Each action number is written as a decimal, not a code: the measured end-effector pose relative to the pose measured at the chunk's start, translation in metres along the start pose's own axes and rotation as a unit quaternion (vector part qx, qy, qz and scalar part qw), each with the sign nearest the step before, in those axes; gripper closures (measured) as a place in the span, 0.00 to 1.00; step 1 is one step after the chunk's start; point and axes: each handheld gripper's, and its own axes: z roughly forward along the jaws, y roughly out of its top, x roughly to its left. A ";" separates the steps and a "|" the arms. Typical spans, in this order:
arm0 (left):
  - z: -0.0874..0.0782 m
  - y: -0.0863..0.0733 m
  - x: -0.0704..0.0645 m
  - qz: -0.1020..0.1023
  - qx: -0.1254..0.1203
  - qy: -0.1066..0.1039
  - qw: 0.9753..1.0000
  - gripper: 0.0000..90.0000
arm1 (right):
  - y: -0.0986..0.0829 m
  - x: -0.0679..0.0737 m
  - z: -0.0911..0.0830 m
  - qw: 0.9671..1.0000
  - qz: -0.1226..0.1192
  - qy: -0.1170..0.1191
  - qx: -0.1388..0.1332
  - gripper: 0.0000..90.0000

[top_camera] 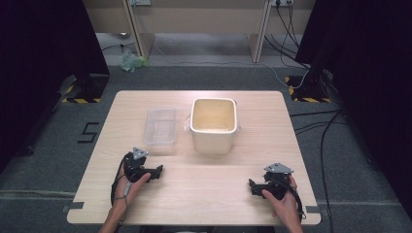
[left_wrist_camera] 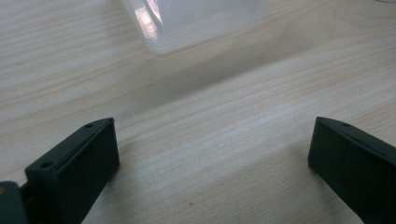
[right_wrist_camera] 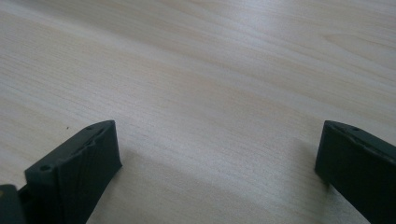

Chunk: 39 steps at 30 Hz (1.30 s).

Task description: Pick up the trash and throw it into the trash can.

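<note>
Nothing is in hand yet, so the work looks to be at its very start: both grippers rest low over the near part of the wooden table (top_camera: 204, 184), each with its jaws spread wide and nothing between them. The left gripper (top_camera: 158, 171) sits at the near left, and the thing closest to it is the clear plastic container (top_camera: 160, 127), which lies flat on the table just beyond it, apart from the jaws and untouched. In the left gripper view the container's (left_wrist_camera: 187, 23) near corner shows at the top, ahead of the open jaws and somewhat left of the gap's middle, with bare wood in between. The cream bucket (top_camera: 214, 124) stands upright just to the right of the container, close beside it (whether the two touch I cannot tell), and from above it seems empty. The right gripper (top_camera: 251, 186) is at the near right, well apart from both vessels; its own view has plain tabletop between and ahead of its open jaws. By my reading everything is left to do: reaching, closing on the container, and any moving.
</note>
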 end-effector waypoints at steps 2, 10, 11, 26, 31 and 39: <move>0.000 0.000 0.000 0.000 0.000 0.000 1.000 0.01 | 0.000 0.000 0.000 1.000 0.000 0.000 0.000 0.00; -0.001 0.000 0.003 0.016 -0.005 -0.002 1.000 0.03 | 0.000 0.000 0.000 1.000 0.000 0.000 0.000 0.00; -0.001 0.000 0.003 0.012 -0.005 -0.002 1.000 0.04 | 0.000 0.000 0.000 1.000 0.000 0.000 0.000 0.00; -0.011 0.013 0.015 -0.044 -0.033 -0.037 0.998 0.17 | 0.000 0.000 0.000 1.000 0.000 0.000 0.000 0.00; -0.016 0.031 0.019 -0.050 -0.043 -0.046 0.997 0.21 | 0.000 0.000 0.000 1.000 0.000 0.000 0.000 0.00; -0.019 0.063 0.032 -0.049 -0.052 -0.041 0.997 0.22 | 0.000 0.000 0.000 1.000 0.000 0.000 0.000 0.00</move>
